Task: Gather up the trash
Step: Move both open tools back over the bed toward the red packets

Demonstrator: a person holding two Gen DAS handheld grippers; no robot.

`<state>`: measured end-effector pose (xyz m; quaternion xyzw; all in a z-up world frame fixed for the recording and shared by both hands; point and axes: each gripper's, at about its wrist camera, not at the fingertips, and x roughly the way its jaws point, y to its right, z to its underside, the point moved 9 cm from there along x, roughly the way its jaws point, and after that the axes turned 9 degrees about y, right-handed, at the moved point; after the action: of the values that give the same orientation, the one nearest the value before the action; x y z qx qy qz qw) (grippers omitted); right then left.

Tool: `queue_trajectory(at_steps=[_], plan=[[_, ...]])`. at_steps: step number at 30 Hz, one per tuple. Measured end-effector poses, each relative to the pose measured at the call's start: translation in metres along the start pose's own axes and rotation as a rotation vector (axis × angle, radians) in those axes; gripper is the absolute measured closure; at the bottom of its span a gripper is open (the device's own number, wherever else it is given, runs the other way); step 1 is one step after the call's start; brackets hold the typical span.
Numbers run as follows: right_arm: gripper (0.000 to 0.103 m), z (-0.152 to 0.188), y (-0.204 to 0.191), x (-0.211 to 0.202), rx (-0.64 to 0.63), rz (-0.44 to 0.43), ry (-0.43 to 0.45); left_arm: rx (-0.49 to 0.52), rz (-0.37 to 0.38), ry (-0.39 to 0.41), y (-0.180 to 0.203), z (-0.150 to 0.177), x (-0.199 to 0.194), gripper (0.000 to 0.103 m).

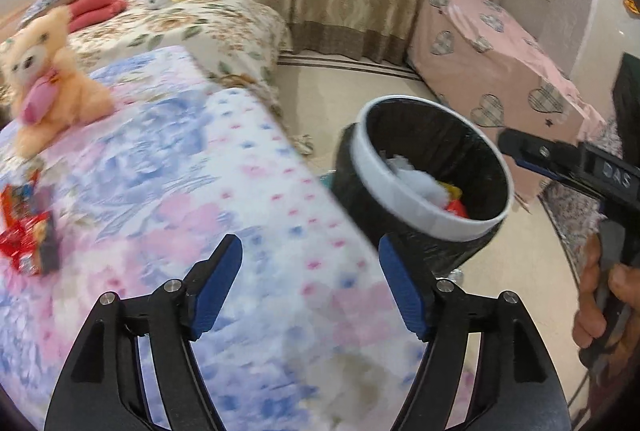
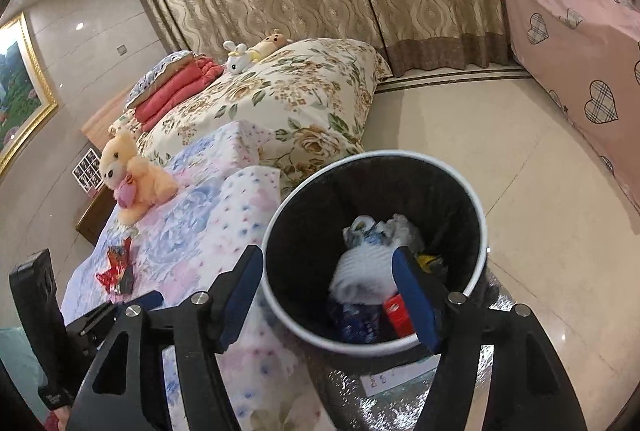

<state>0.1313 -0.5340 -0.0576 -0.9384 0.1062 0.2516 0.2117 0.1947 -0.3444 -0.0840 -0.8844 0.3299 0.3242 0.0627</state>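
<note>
A white-rimmed bin with a black liner [image 1: 432, 207] [image 2: 280, 295] stands on the floor beside the bed. It holds crumpled white paper [image 2: 364, 271], a blue wrapper and a red packet [image 2: 396, 315]. Red snack wrappers [image 1: 28, 231] [image 2: 116, 267] lie on the pastel floral blanket [image 1: 224, 191] at the left. My left gripper [image 1: 310, 283] is open and empty above the blanket, left of the bin. My right gripper [image 2: 328, 295] is open and empty over the bin's mouth; it also shows in the left wrist view [image 1: 520, 151], where its opening cannot be made out.
A peach teddy bear [image 1: 48, 79] [image 2: 128, 175] sits on the blanket. Behind it lie a floral duvet [image 2: 288, 91], folded red bedding [image 2: 176, 87] and small plush toys [image 2: 248, 55]. A pink heart-patterned covered piece [image 1: 500, 71] [image 2: 580, 51] stands by the curtains. A silver foil mat [image 2: 380, 403] lies under the bin.
</note>
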Motion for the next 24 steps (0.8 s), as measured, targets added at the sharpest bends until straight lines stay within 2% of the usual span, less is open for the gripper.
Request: queue_trajectory(at_steps=[7,12,18,24], plan=[[0.033,0.026,-0.032,-0.005,-0.038,-0.028,-0.022,-0.088,-0.059,0.027,-0.052,0.02,-0.032,0.029],[0.033,0.041,-0.064,-0.003,-0.031,-0.082,-0.021,-0.17,-0.132,0.035,-0.095,0.037,-0.058,0.029],[0.032,0.067,-0.117,0.008,-0.066,-0.159,-0.052,-0.211,-0.223,0.063,-0.14,0.056,-0.094,0.029],[0.032,0.089,-0.165,0.021,-0.105,-0.219,-0.095,-0.295,-0.317,0.074,-0.197,0.078,-0.127,0.029]])
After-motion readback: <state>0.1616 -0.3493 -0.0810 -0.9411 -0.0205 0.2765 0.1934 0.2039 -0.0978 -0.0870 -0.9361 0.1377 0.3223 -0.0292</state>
